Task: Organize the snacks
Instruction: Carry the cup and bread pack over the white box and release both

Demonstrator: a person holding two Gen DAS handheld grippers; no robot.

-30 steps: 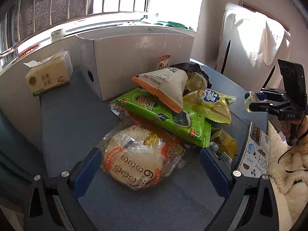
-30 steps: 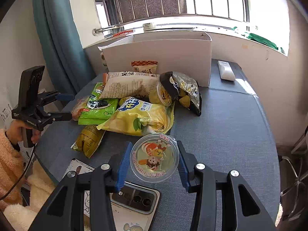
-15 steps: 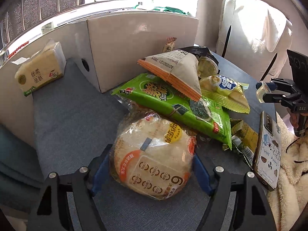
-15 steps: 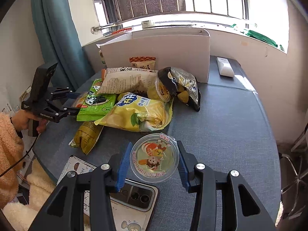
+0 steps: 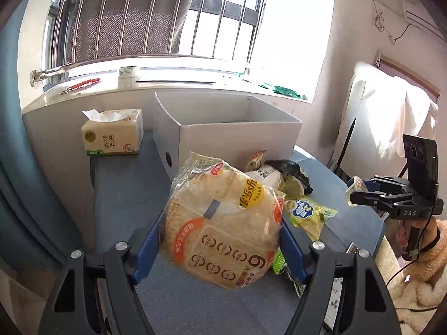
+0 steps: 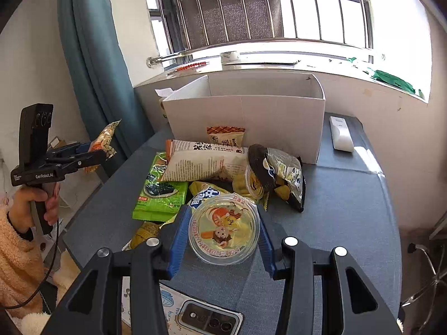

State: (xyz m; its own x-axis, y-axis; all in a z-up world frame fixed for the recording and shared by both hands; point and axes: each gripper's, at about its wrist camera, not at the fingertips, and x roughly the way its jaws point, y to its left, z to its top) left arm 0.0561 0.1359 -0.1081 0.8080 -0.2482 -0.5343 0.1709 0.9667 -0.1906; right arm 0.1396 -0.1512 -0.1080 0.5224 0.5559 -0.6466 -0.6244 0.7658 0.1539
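My left gripper (image 5: 218,247) is shut on a round rice cracker pack (image 5: 223,229) in clear wrap and holds it up off the table, short of the open white cardboard box (image 5: 232,128). It shows from the side in the right wrist view (image 6: 92,153). My right gripper (image 6: 220,234) is shut on a clear jelly cup (image 6: 223,230) with a cartoon lid, held above the snack pile. That pile holds a green seaweed bag (image 6: 160,192), a white chip bag (image 6: 206,164) and a black snack bag (image 6: 282,173).
A tissue pack (image 5: 111,136) stands left of the box. A white remote (image 6: 340,134) lies right of the box. A phone (image 6: 209,318) lies at the table's near edge. The grey table (image 6: 349,223) has bare cloth on its right side.
My left gripper closed on the rice cracker pack and lifted it off the table toward the box. My right gripper, holding the jelly cup, rose and moved forward over the pile.
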